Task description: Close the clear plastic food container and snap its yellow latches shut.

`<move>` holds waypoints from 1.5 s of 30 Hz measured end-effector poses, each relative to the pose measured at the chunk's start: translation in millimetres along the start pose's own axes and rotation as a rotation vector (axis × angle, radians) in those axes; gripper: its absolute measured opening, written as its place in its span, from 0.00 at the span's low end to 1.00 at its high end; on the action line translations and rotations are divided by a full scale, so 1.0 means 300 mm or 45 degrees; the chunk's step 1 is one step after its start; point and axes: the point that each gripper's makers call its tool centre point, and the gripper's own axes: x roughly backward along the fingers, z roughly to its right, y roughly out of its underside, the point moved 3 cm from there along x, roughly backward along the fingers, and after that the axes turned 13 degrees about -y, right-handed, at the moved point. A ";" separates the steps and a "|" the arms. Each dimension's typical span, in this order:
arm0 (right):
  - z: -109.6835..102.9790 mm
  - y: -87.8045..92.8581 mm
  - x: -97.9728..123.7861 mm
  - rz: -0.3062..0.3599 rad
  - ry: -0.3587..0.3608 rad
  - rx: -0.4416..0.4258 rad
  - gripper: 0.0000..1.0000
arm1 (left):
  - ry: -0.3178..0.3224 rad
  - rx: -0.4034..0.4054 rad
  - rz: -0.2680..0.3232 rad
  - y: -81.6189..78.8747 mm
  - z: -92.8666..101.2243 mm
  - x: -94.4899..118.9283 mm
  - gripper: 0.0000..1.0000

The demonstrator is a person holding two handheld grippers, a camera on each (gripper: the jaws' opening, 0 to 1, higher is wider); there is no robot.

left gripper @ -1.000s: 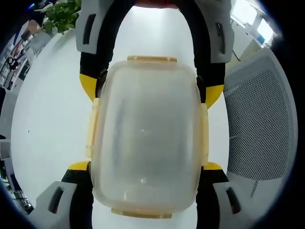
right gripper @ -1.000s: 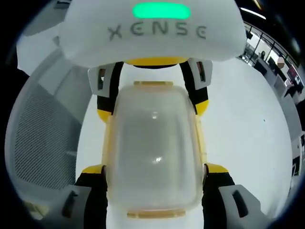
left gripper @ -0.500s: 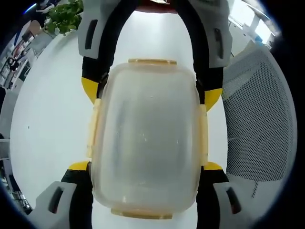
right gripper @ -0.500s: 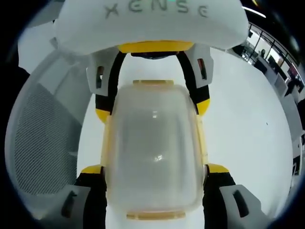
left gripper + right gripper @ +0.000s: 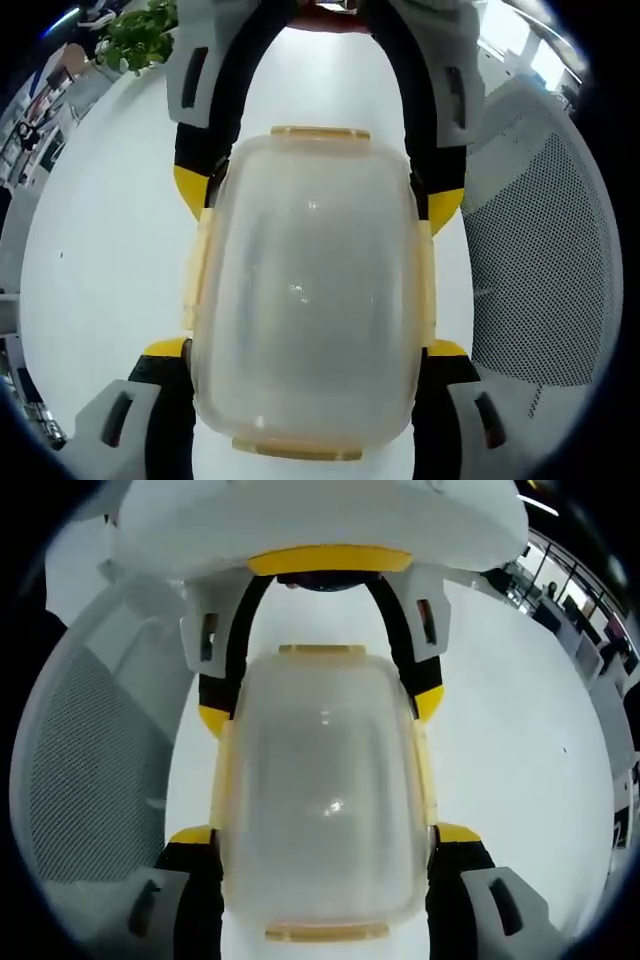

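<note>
The clear plastic container lies lid-up on the white table, with pale yellow latches on its ends and long sides. My left gripper straddles its near end, and both yellow-tipped jaws touch the long sides. My right gripper straddles the far end the same way, coming from the opposite direction. In the right gripper view the container sits between my right gripper at the bottom and my left gripper at the top. The side latches lie flat against the walls.
A white mesh chair stands close to the table edge, also seen as the mesh chair in the right gripper view. A green plant is at the far corner. Office desks lie beyond the table.
Both views have shifted a little, so the opposite gripper sits slightly higher in each. The container stays between both pairs of jaws, and its latches look the same.
</note>
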 end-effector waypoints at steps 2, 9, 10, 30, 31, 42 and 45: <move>0.001 -0.007 -0.003 0.003 0.000 0.006 0.85 | -0.002 0.009 0.011 0.008 -0.002 0.004 0.92; 0.003 -0.041 -0.023 -0.014 0.004 0.006 0.85 | -0.002 0.011 0.018 0.043 -0.004 0.016 0.92; 0.003 -0.045 -0.025 -0.014 0.005 0.005 0.85 | -0.002 0.010 0.017 0.047 -0.004 0.017 0.92; 0.016 -0.114 -0.068 -0.051 0.020 0.011 0.87 | -0.001 0.028 0.042 0.123 -0.020 0.041 0.92; 0.017 -0.117 -0.069 -0.050 0.022 0.012 0.87 | -0.001 0.026 0.042 0.126 -0.021 0.042 0.92; 0.026 -0.131 -0.095 -0.062 0.066 0.022 0.90 | -0.003 0.040 0.038 0.146 -0.025 0.044 0.92; 0.028 -0.134 -0.094 -0.062 0.061 0.022 0.90 | -0.001 0.041 0.050 0.146 -0.027 0.047 0.92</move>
